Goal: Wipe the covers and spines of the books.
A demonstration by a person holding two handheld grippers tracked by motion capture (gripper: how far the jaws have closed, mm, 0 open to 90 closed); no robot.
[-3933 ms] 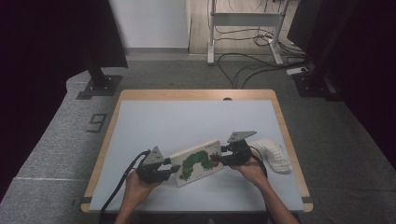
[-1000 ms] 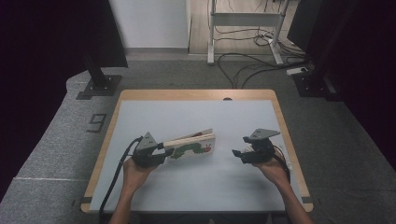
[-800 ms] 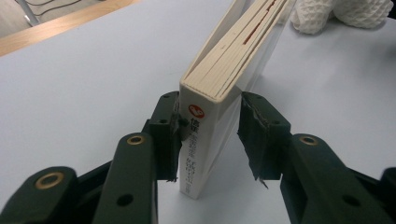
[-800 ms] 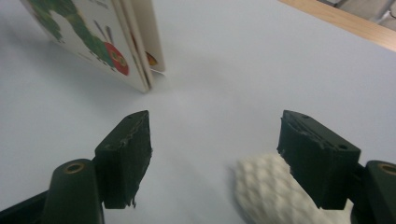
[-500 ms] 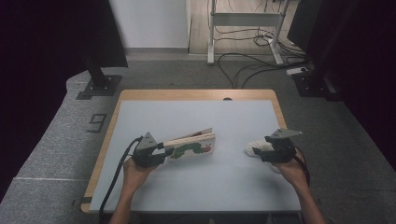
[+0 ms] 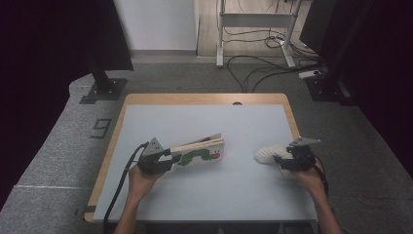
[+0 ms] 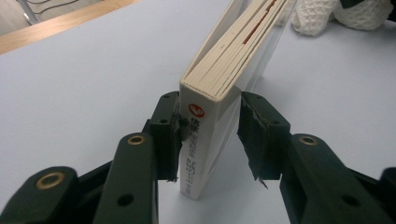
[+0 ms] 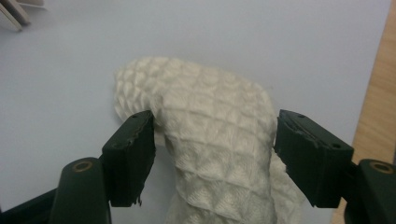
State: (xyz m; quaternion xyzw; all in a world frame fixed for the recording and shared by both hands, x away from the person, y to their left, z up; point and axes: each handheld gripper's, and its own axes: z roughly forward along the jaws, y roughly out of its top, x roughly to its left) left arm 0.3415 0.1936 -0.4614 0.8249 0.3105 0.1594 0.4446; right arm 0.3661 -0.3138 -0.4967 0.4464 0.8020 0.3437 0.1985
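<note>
A board book [image 6: 199,151] with a green caterpillar on its cover stands on edge near the table's middle. My left gripper [image 6: 170,158] is shut on its spine end. In the left gripper view both pads press the white spine of the book [image 7: 219,93], and the left gripper [image 7: 210,135] sits low over the table. A white knitted cloth [image 6: 267,154] lies near the right edge. My right gripper [image 6: 278,160] is open with its jaws on either side of the cloth [image 8: 210,121]. The right gripper [image 8: 212,135] has a small gap showing at its right jaw.
The pale blue table top [image 6: 204,122] has a wooden rim, and its right edge [image 8: 380,93] runs close beside the cloth. The floor beyond the far edge holds stands, desk legs and loose cables [image 6: 253,58]. A corner of the book [image 8: 14,11] shows far off in the right gripper view.
The right gripper has left the book and moved right to the cloth, open around it. The left gripper has tipped the book up onto its edge and holds it alone.
</note>
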